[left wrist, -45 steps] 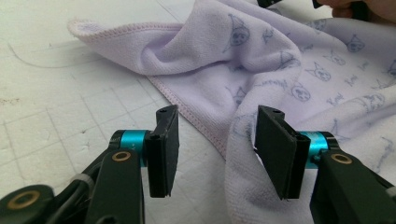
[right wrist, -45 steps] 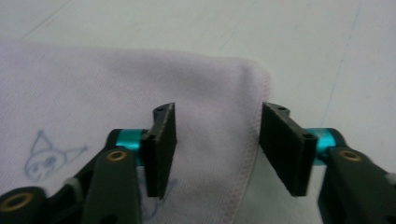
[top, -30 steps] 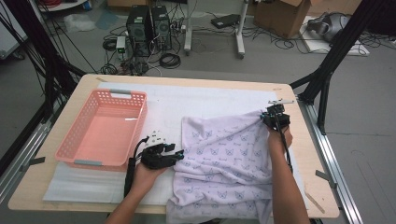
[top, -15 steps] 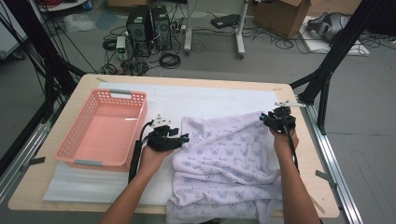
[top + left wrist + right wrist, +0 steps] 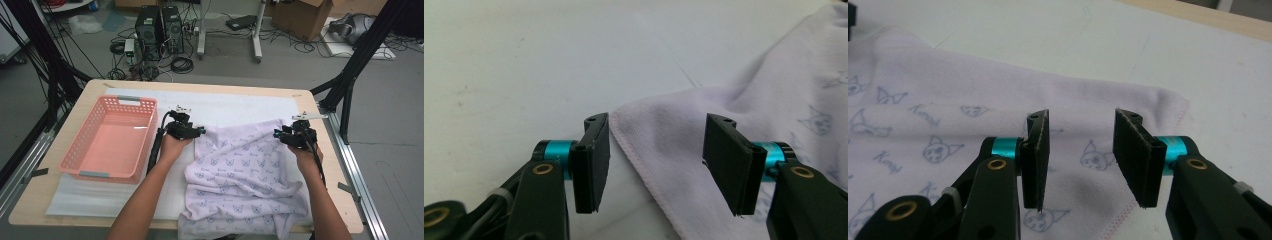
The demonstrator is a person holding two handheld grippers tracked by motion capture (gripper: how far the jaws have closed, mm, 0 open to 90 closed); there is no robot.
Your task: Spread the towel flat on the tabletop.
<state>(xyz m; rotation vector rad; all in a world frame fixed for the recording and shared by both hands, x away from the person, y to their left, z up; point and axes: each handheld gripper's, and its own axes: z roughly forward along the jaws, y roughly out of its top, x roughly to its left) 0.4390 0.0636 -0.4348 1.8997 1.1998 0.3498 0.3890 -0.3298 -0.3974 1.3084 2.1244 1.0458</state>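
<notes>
Cloth (image 5: 245,175): pale lilac with small printed faces, spread rumpled on the white mat (image 5: 225,107); occupies the table's right half, its near edge hanging over the table's front rim.
Cloth, far-left corner (image 5: 621,112): lies flat on the mat at the tip of the left claw, toward 3 o'clock from that hand in the high view.
Cloth, far-right corner (image 5: 1175,102): lies flat on the mat, toward 1 o'clock from the right claw tips in the right gripper view.
Left claw (image 5: 199,131): jaws parted about halfway and just been opening; nothing gripped. In the left gripper view (image 5: 656,150) the cloth's corner and hem sit in the gap below the pads, not pinched.
Right claw (image 5: 276,134): jaws parted moderately, just been opening; nothing gripped. In the right gripper view (image 5: 1080,150) it hangs above the cloth just inside the far-right corner, pads clear of the fabric.
Claw spacing: well apart, one at each far corner of the cloth.
Basket (image 5: 80,150): pink, at 9 o'clock from the left claw, near it, apart from the cloth.
</notes>
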